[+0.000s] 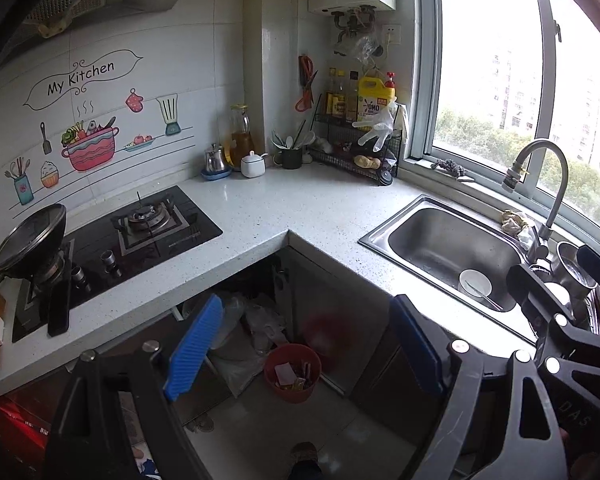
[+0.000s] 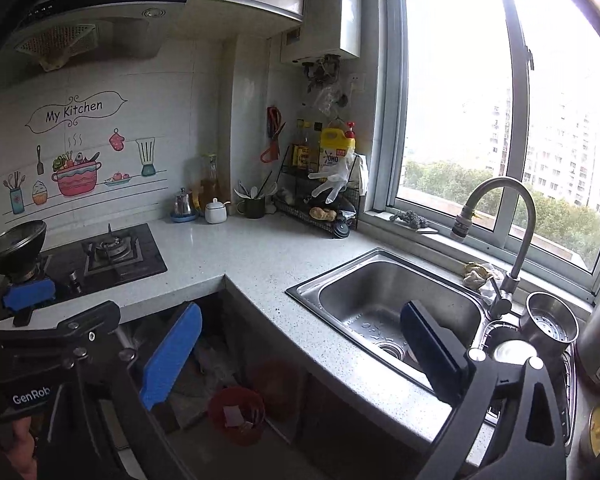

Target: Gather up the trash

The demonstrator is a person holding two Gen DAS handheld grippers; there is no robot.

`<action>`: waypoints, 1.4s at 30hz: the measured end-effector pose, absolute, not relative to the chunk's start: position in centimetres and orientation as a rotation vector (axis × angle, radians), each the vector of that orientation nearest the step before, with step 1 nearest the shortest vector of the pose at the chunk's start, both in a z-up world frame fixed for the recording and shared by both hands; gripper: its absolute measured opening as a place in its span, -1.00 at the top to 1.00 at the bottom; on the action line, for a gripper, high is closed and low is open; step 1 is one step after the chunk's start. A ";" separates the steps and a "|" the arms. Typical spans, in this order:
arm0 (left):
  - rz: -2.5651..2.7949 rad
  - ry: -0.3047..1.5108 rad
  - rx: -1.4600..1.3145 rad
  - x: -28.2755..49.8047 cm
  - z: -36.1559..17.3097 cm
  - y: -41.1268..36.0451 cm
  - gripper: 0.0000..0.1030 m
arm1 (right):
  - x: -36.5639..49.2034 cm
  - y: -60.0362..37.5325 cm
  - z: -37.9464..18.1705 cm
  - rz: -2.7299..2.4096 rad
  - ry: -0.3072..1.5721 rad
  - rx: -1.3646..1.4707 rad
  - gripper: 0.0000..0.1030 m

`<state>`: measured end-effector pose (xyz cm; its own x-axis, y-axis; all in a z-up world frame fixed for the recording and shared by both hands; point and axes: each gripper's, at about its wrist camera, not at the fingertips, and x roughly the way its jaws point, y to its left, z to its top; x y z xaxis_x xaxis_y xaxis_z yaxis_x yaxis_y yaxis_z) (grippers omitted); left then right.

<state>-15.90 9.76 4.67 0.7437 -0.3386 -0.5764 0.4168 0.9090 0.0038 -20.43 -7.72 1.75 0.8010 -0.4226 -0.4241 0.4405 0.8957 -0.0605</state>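
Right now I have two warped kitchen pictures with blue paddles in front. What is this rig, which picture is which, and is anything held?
No robot: a person carries a hand-held gripper in each hand, each with a fisheye camera looking along its blue pads. One picture looks from the left gripper, the other from the right gripper. Both stand open with nothing between the jaws. The countertop carries a gas hob and a sink holding a white bowl. Below, on the floor, stands a red bin with scraps inside.
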 end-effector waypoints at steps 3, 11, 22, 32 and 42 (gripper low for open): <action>-0.411 0.600 0.134 -16.2 4.8 9.8 -0.63 | -20.6 -7.7 1.8 -0.463 0.440 0.054 -0.95; -0.399 0.585 0.134 -16.5 5.0 10.1 -0.63 | -20.9 -7.1 1.7 -0.470 0.417 0.044 -0.99; -0.395 0.577 0.131 -16.5 5.3 10.5 -0.63 | -20.9 -7.0 1.9 -0.467 0.399 0.031 -0.99; -0.368 0.579 0.138 -17.0 5.2 10.1 -0.63 | -21.1 -8.2 1.6 -0.441 0.422 0.029 -0.99; -0.343 0.586 0.140 -17.4 4.9 9.4 -0.63 | -21.1 -8.9 1.3 -0.418 0.453 0.053 -0.99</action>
